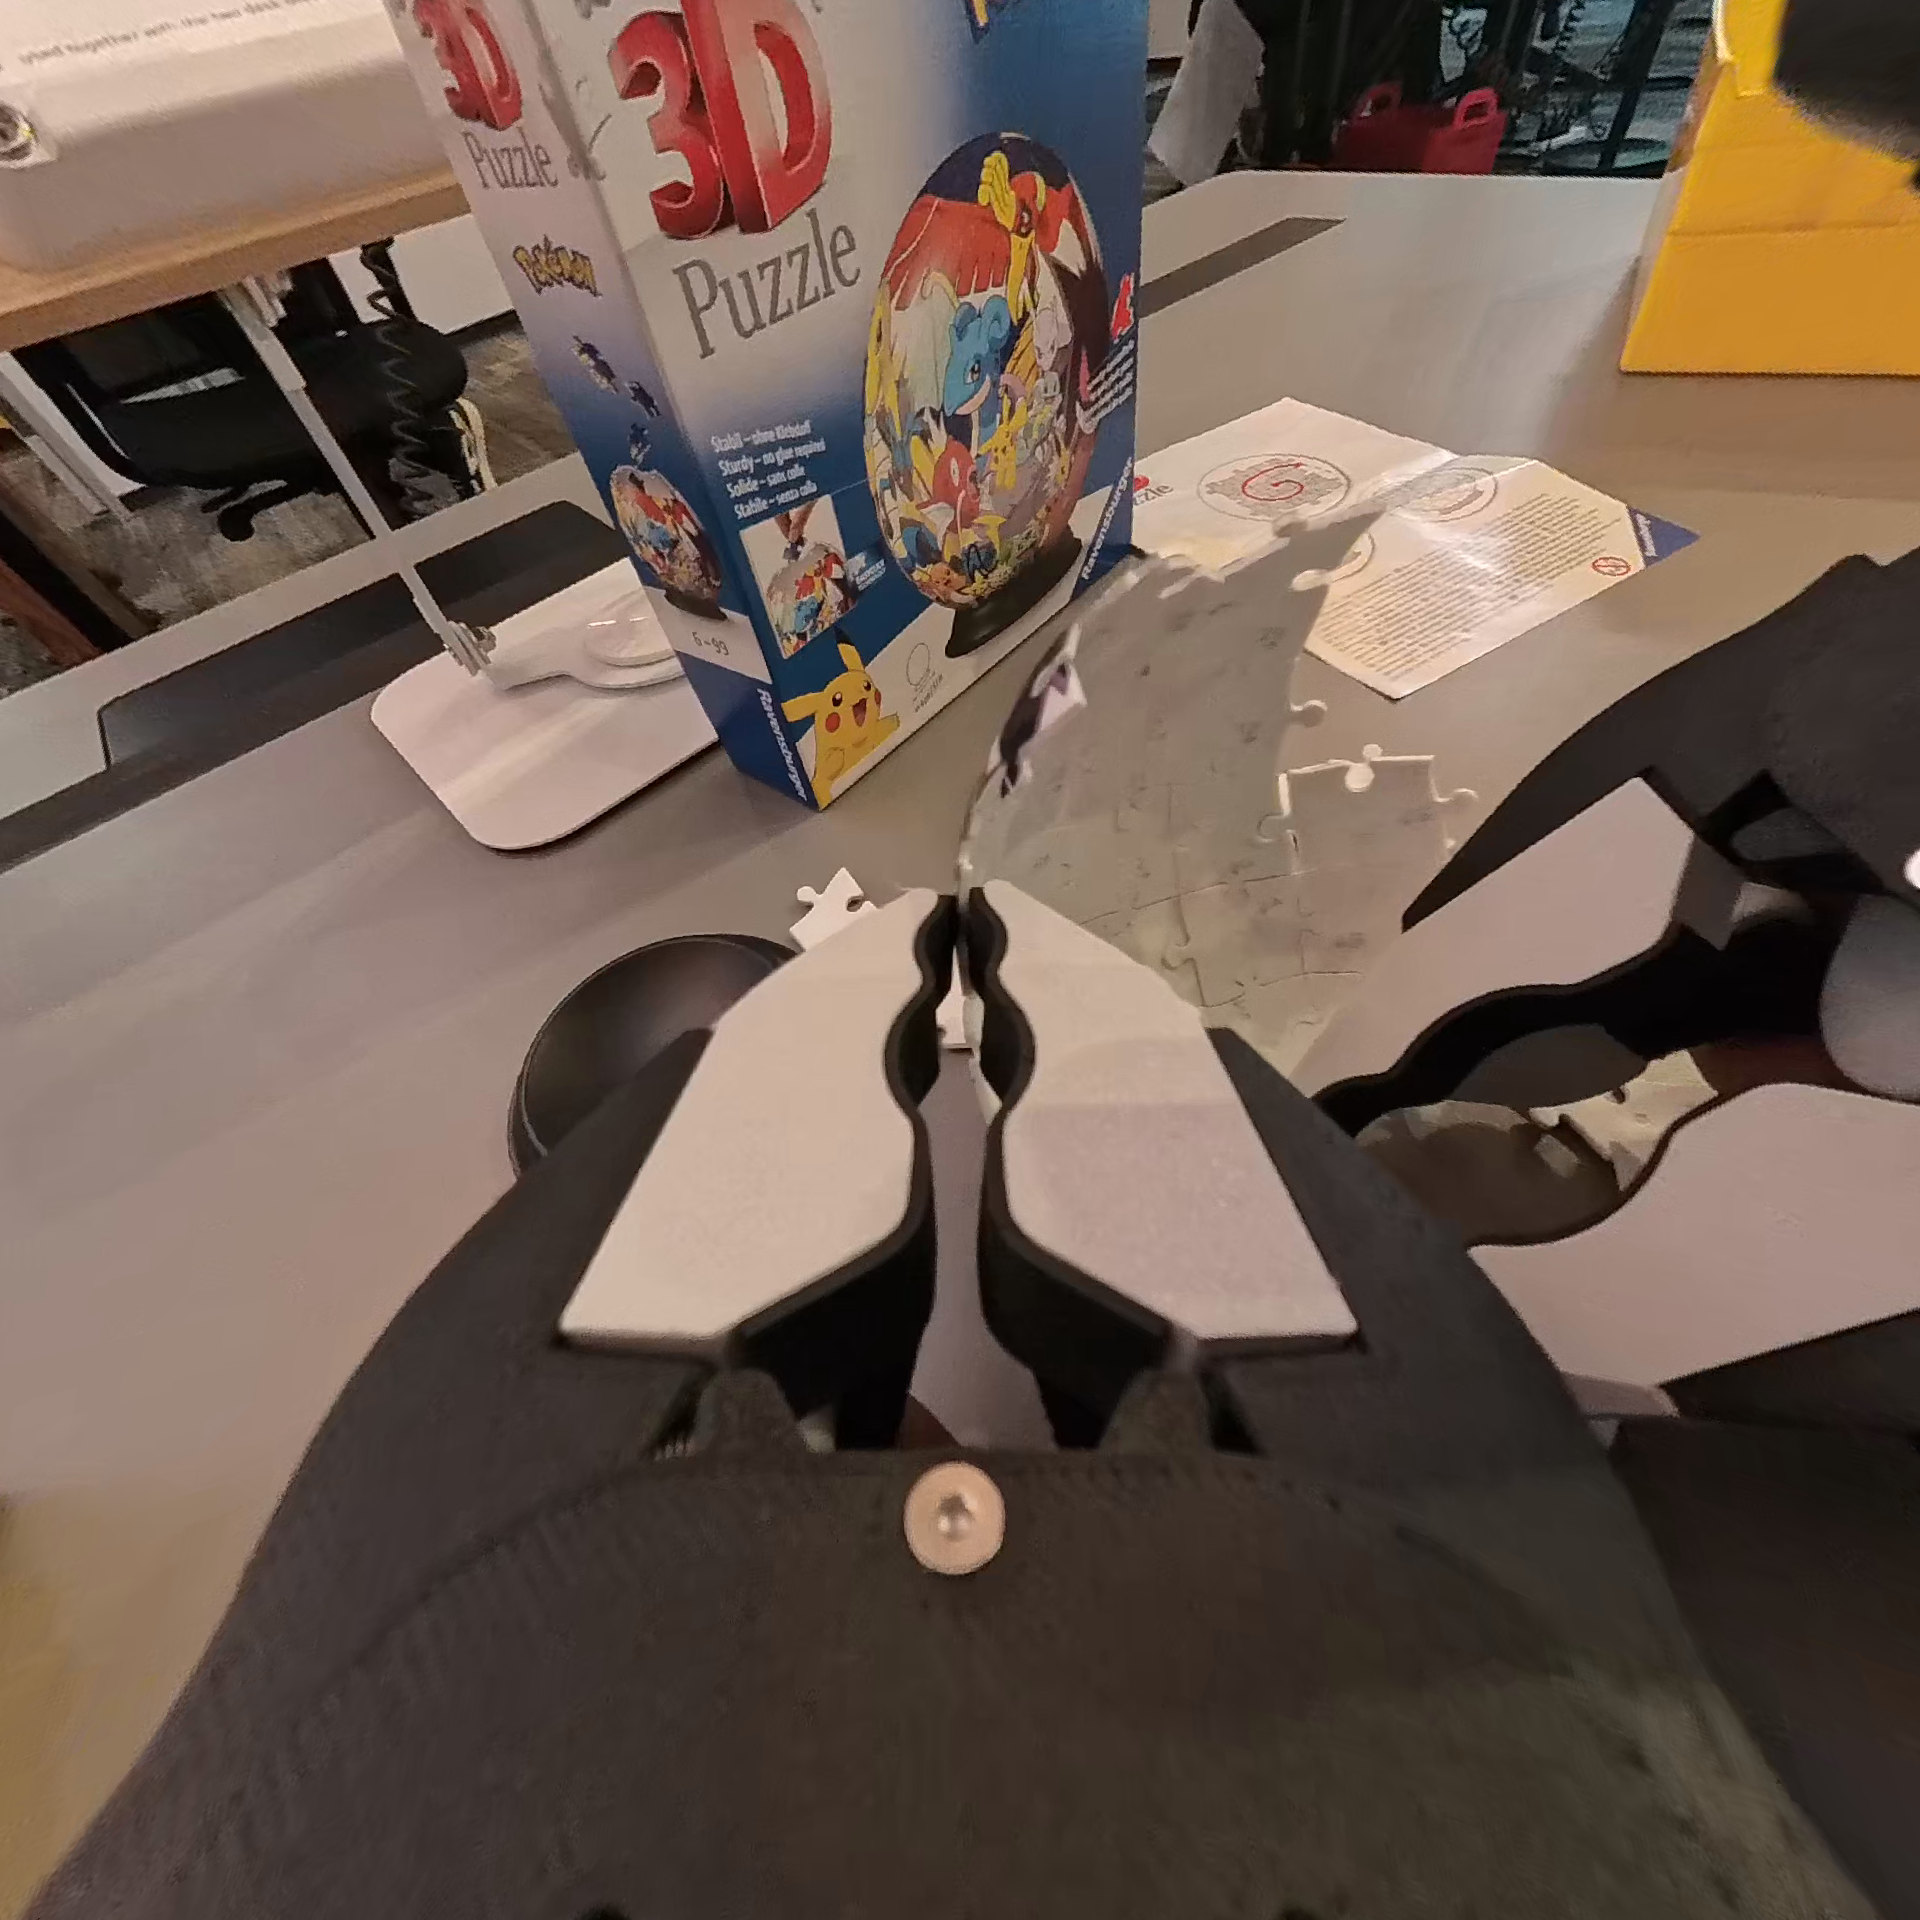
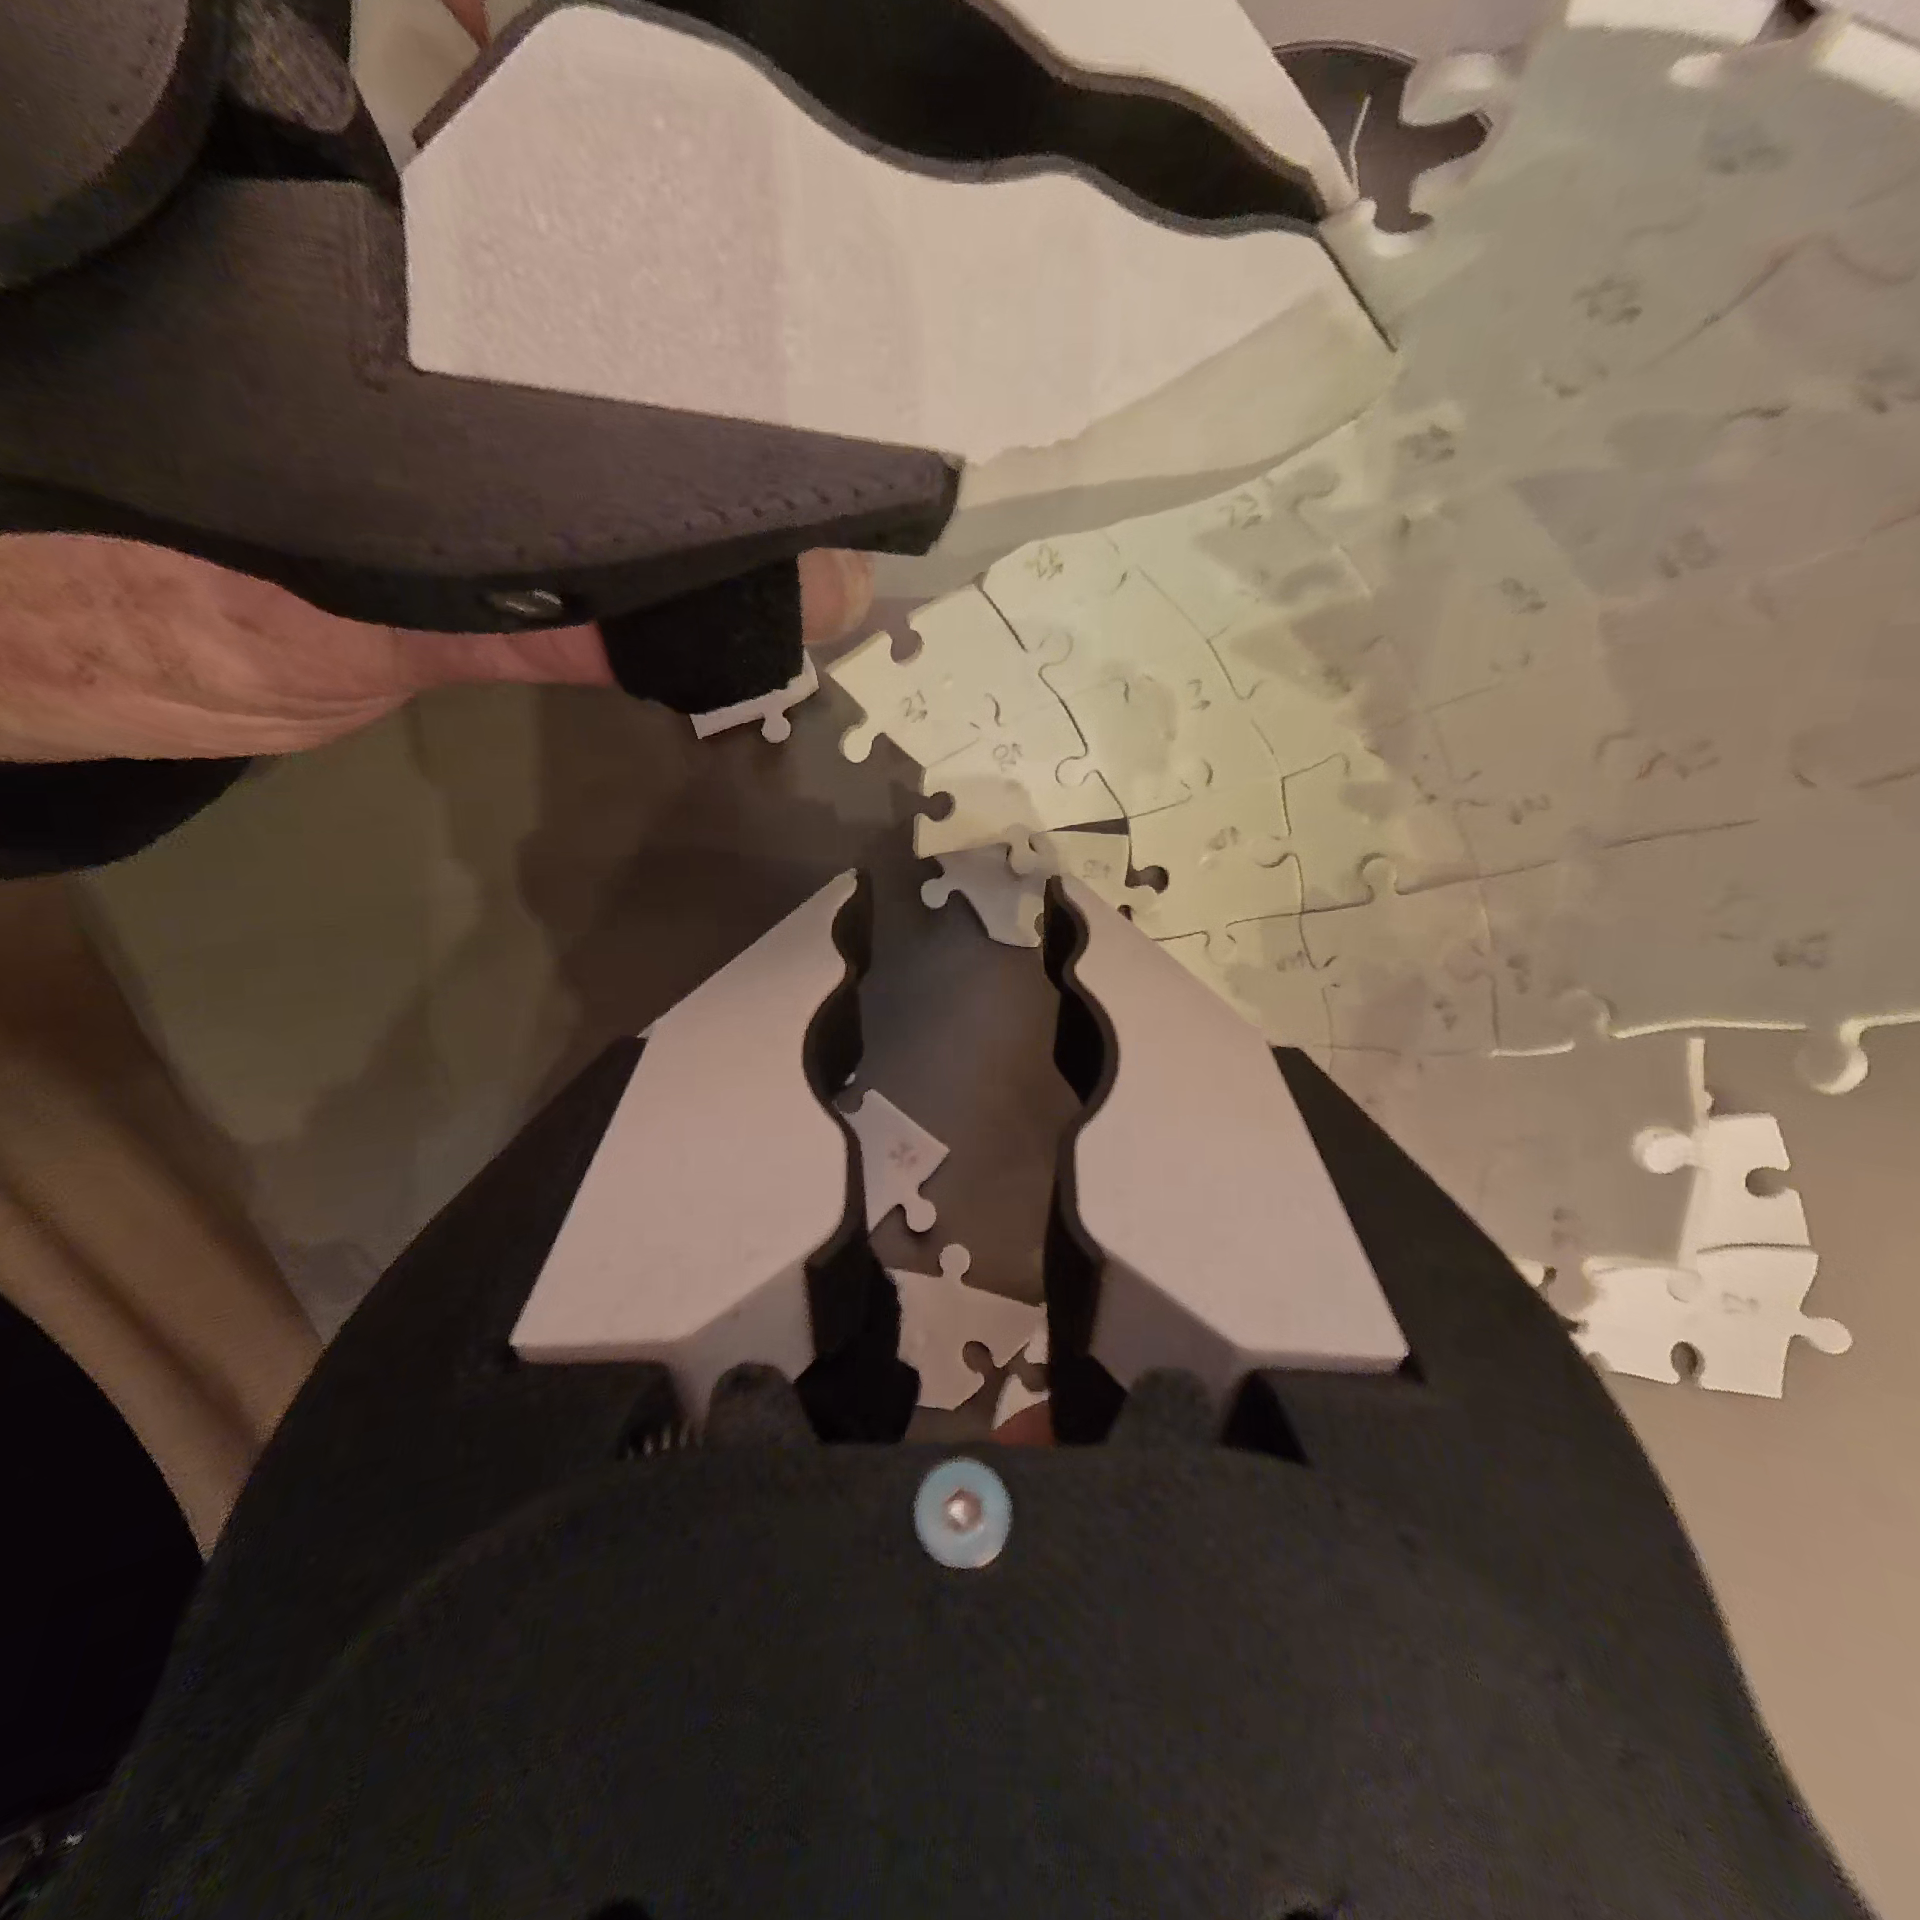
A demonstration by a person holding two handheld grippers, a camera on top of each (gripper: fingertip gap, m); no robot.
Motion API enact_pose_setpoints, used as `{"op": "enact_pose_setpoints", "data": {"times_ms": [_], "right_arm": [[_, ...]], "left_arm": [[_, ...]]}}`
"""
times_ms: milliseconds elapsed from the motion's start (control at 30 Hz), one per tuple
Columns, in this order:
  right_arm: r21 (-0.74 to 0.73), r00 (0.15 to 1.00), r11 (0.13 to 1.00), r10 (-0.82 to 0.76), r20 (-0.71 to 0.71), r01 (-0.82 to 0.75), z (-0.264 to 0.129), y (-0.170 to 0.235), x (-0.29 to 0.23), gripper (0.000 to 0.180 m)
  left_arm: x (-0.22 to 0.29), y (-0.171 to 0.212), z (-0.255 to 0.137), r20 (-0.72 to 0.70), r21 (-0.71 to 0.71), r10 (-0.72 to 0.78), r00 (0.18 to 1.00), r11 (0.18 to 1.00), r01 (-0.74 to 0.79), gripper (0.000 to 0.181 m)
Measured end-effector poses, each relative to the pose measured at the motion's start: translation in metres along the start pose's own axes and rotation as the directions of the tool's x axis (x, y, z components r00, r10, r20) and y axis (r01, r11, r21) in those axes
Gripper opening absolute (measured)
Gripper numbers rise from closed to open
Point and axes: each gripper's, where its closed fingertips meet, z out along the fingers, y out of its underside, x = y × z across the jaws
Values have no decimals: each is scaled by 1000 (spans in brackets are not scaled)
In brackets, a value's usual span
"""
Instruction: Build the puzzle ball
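The partly built puzzle ball is a curved shell of joined pieces (image 1: 1164,790) with its pale numbered inner side facing me. It fills the right of the right wrist view (image 2: 1455,675). My left gripper (image 1: 961,925) is shut on the shell's edge and holds it upright on the table. It also shows at the top of the right wrist view (image 2: 1340,208). My right gripper (image 2: 954,883) is open at the shell's lower edge, with a loose piece (image 2: 977,899) between its fingertips. It reaches in from the right in the left wrist view (image 1: 1371,1008).
The puzzle box (image 1: 831,416) stands behind the shell, with an instruction sheet (image 1: 1455,540) to its right. A black stand ring (image 1: 644,1029) and a loose piece (image 1: 831,904) lie to the left. More loose pieces (image 2: 899,1164) and joined ones (image 2: 1714,1278) lie under my right gripper. A hand (image 2: 260,665) is visible. The gap from one gripper's tips to the other's is roughly 9 cm.
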Motion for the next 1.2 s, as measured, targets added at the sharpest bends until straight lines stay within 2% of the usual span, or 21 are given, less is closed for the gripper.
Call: {"op": "enact_pose_setpoints", "data": {"times_ms": [433, 733, 1067, 1200], "right_arm": [[-5, 1000, 1000, -18, 6, 18, -1, 0, 3, 30], [10, 996, 997, -79, 30, 79, -1, -3, -6, 35], [-9, 994, 994, -105, 17, 105, 2, -1, -5, 30], [-22, 987, 987, -160, -10, 160, 3, 0, -4, 27]], "left_arm": [[2, 2, 6, -70, -10, 70, 995, 997, -71, 2], [4, 2, 7, -74, -7, 96, 993, 995, -96, 2], [4, 3, 6, -68, -10, 109, 992, 994, -110, 3], [5, 3, 5, -66, -8, 113, 991, 994, -113, 3]]}}
